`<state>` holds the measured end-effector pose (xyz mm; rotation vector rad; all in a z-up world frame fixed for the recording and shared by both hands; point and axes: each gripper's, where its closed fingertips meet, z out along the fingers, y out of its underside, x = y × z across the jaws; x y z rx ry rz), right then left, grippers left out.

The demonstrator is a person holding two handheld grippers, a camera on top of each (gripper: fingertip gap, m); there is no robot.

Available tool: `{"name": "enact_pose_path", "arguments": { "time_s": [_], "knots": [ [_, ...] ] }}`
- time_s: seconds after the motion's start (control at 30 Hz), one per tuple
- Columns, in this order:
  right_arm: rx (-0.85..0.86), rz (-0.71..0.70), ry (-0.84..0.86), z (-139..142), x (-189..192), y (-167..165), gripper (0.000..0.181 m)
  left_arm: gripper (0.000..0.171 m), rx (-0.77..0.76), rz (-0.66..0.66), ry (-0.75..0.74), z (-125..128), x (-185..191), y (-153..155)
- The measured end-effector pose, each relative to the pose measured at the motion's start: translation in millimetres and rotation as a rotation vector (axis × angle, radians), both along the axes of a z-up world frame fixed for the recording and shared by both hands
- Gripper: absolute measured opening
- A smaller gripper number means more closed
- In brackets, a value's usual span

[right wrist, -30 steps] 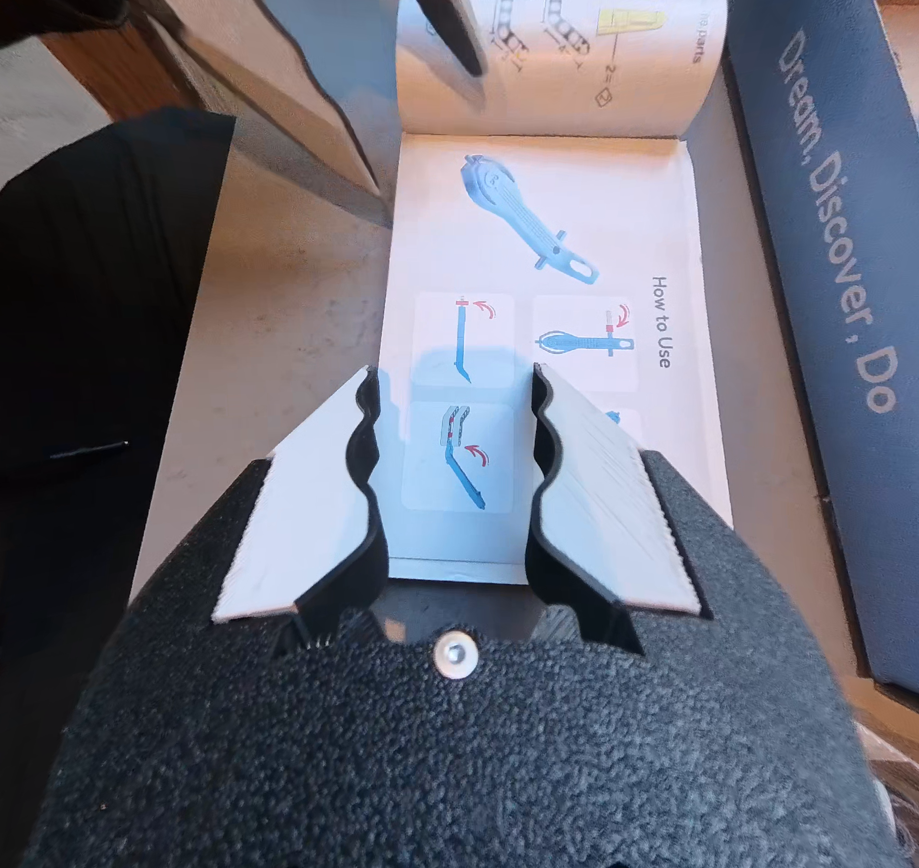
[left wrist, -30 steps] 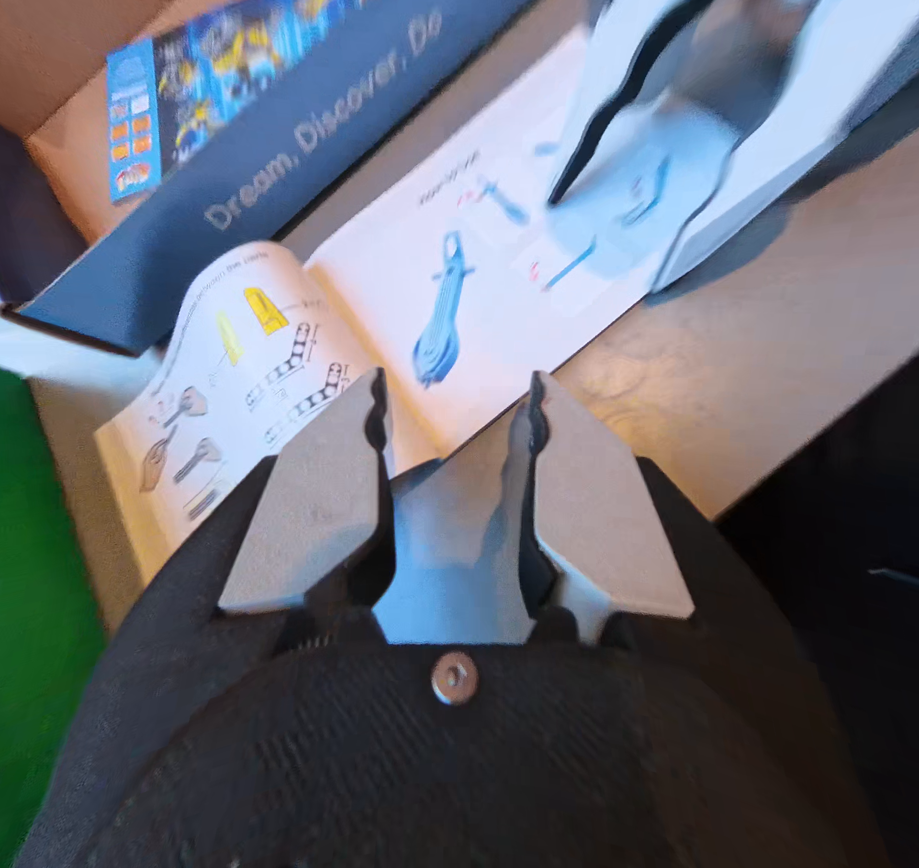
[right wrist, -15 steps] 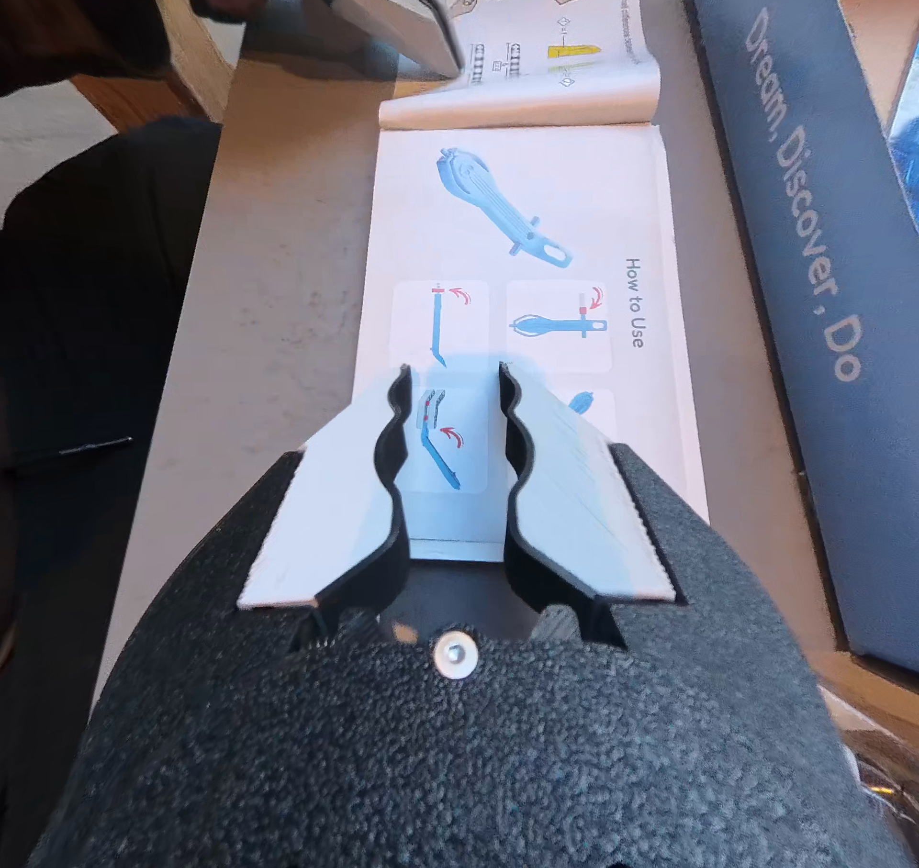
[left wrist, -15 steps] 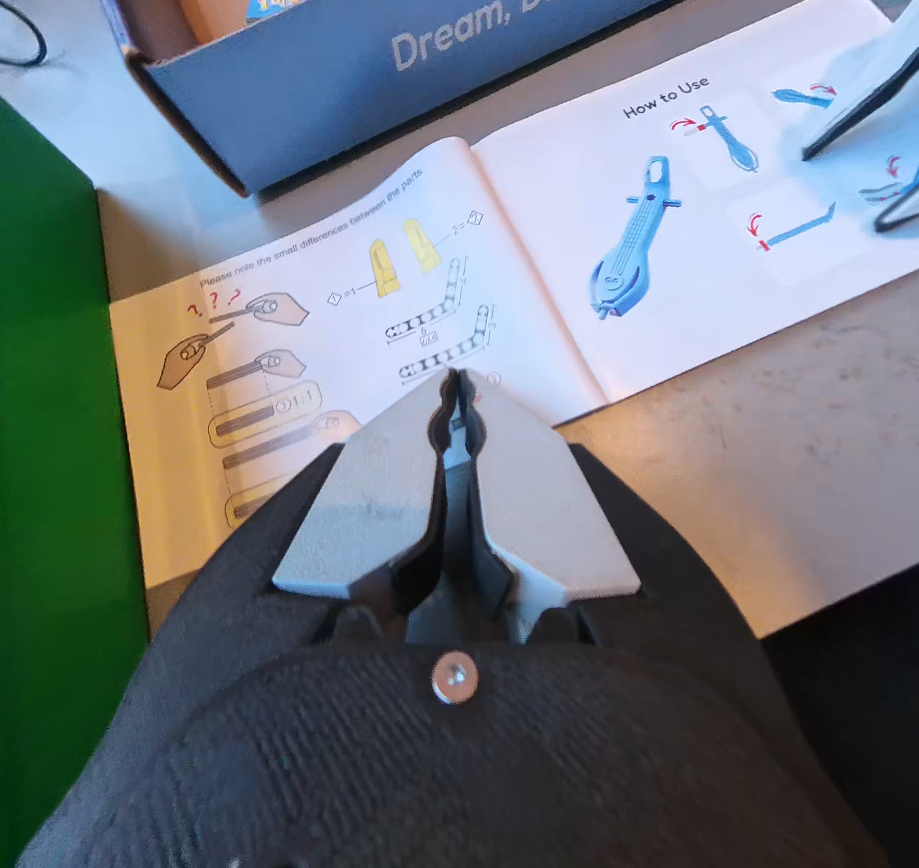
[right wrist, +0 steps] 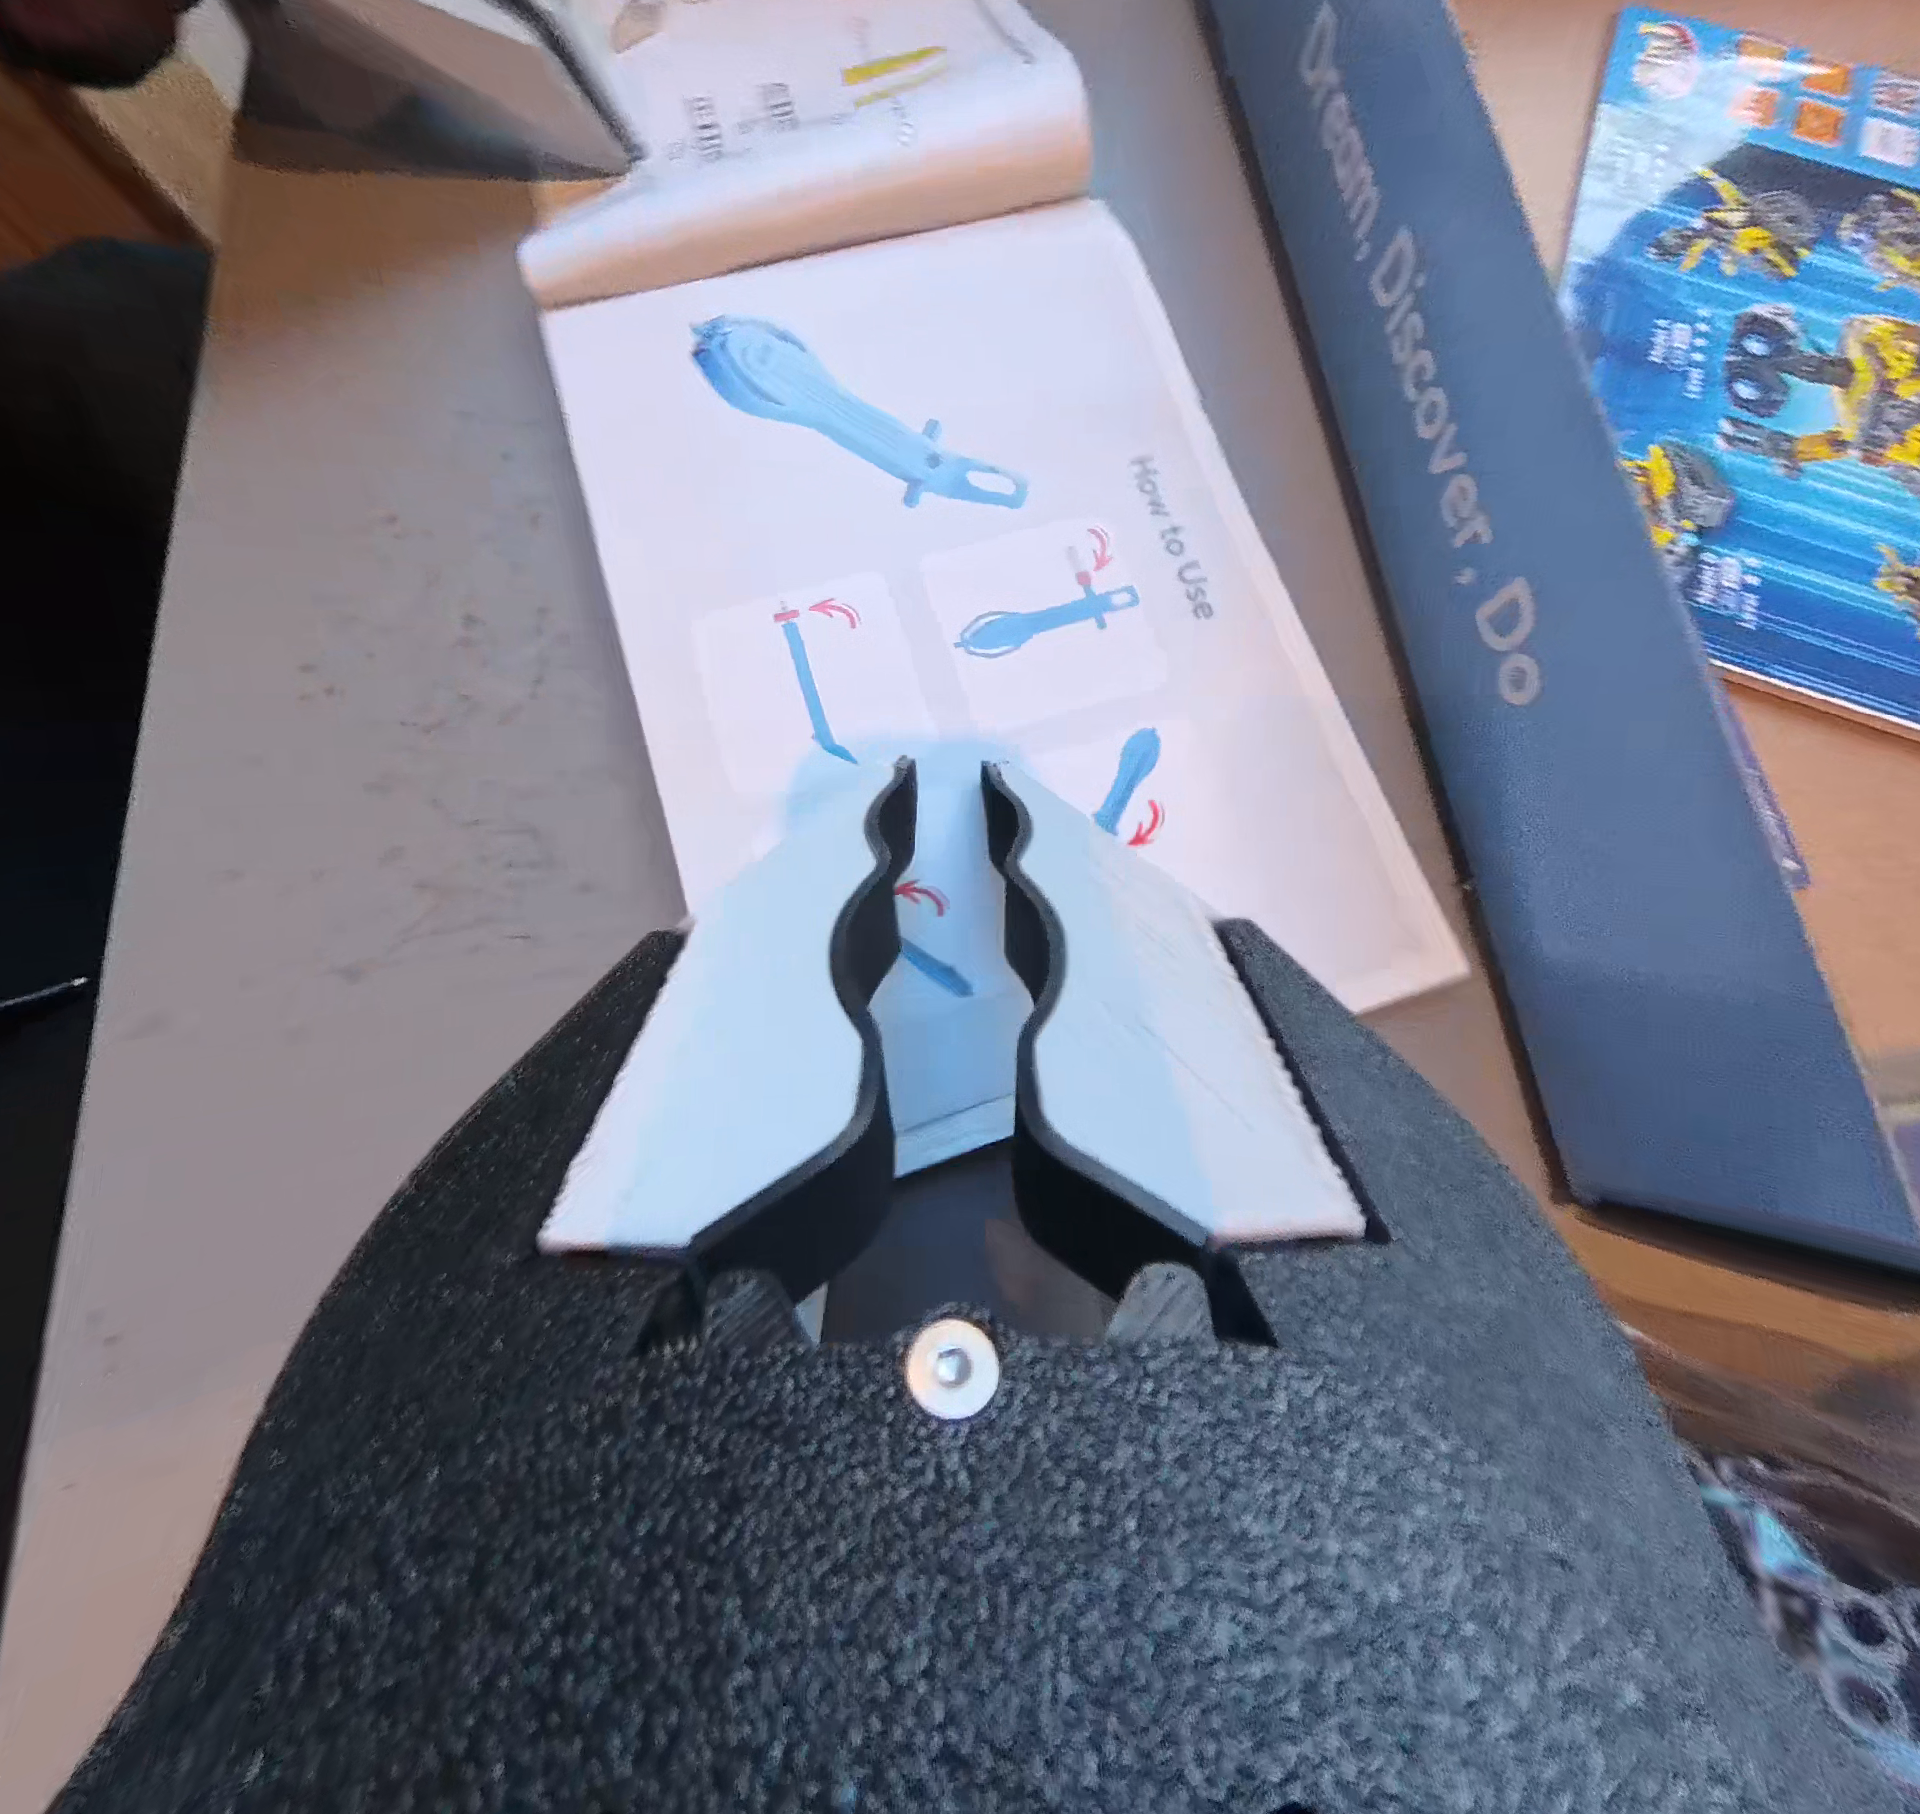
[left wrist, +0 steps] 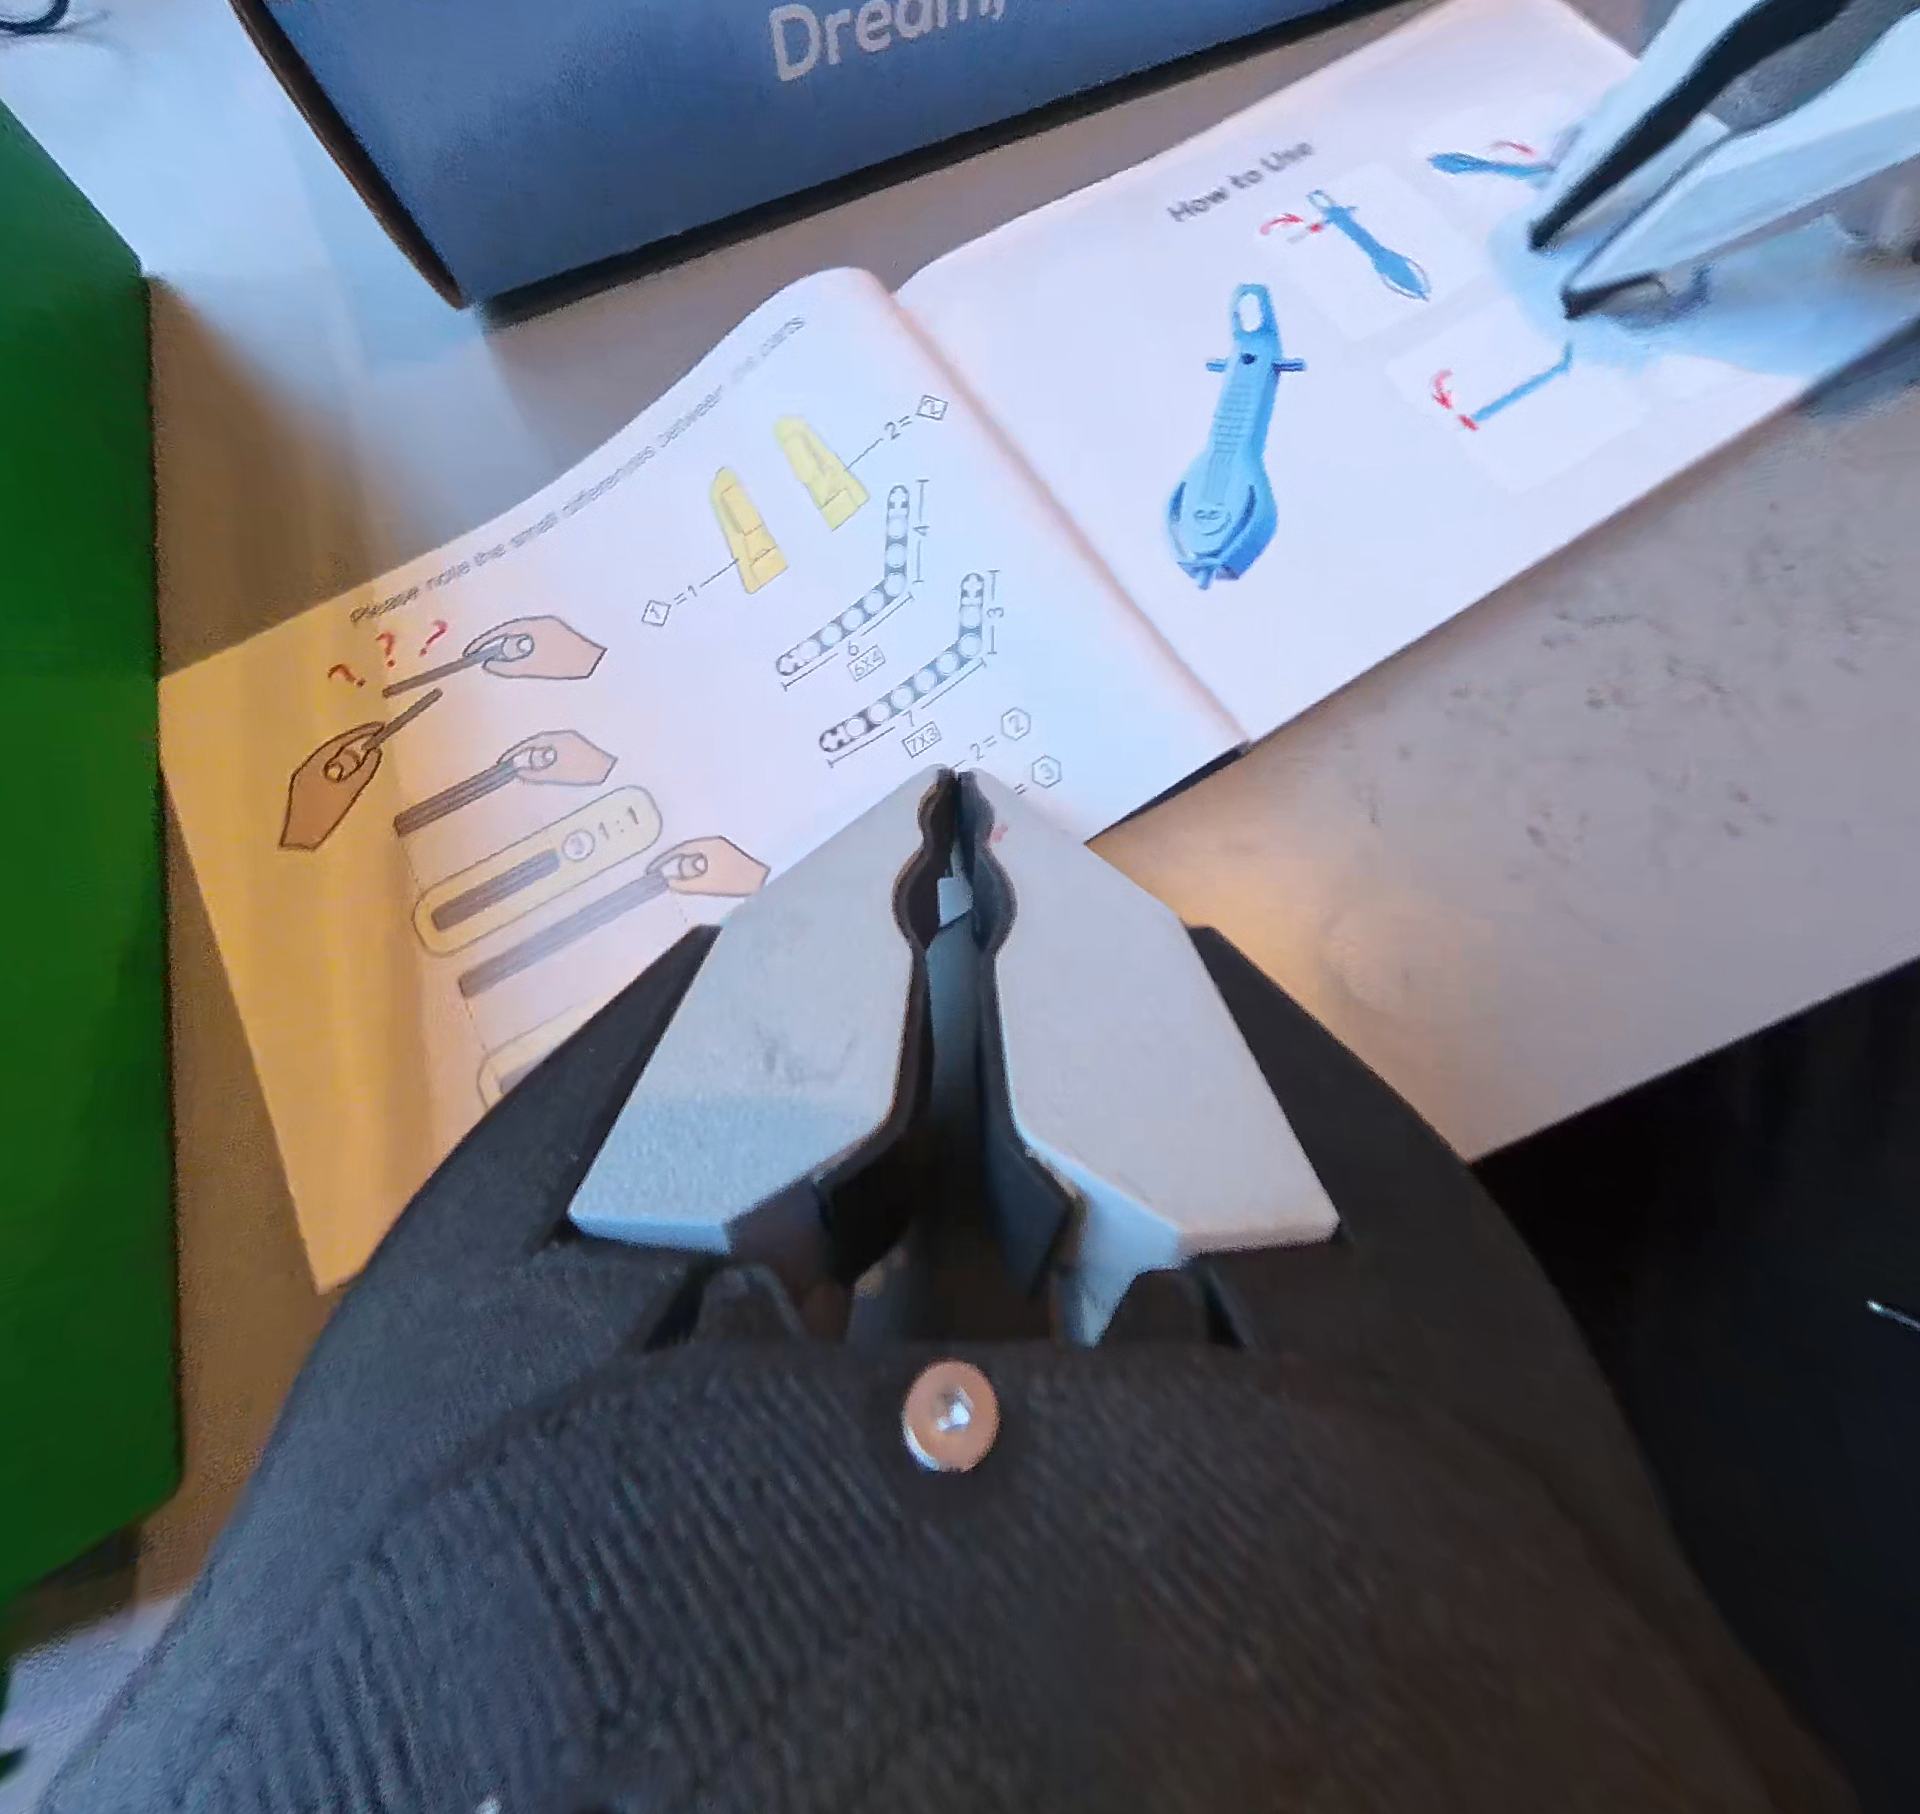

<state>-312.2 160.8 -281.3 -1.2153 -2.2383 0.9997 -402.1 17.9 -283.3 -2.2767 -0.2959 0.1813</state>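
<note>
On the pale table [left wrist: 1455,912], just in front of a dark blue box [left wrist: 644,91] with pale lettering on its side, lies an open instruction booklet [left wrist: 1039,517] printed with diagrams and short headings. The left gripper [left wrist: 951,782] is clenched, tips meeting over the booklet's near edge on the page with hand drawings; whether it pinches paper cannot be told. The right gripper [right wrist: 948,772] has its jaws slightly parted over the page showing a blue tool. Inside the box lies a colourful leaflet [right wrist: 1766,362].
</note>
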Motion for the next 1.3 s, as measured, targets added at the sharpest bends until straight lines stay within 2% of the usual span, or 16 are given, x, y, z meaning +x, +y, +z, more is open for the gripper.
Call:
{"name": "enact_pose_path", "arguments": {
  "time_s": [0.17, 0.3, 0.43, 0.7, 1.07, 1.3],
  "knots": [
    [0.029, -0.05, 0.032, 2, -4, 9, 0.004, 0.0, 0.033, 0.015, 0.006, 2, 14, -10],
    [-0.01, -0.06, 0.116, 17, -9, 7, 0.005, 0.0, 0.102, 0.041, 0.007, 6, 19, -17],
    [-0.049, -0.092, 0.195, 31, -14, 7, 0.005, 0.009, 0.119, 0.023, 0.025, 8, 29, -21],
    [-0.065, -0.132, 0.304, 48, -19, 9, 0.005, 0.015, 0.191, -0.066, 0.069, 20, 53, -10],
    [-0.078, -0.132, 0.331, 52, -21, 11, 0.004, 0.019, 0.194, -0.155, 0.072, 12, 66, -3],
    [-0.064, -0.119, 0.322, 50, -21, 8, 0.006, 0.017, 0.127, -0.201, 0.285, 6, 69, -3]
  ]
}}
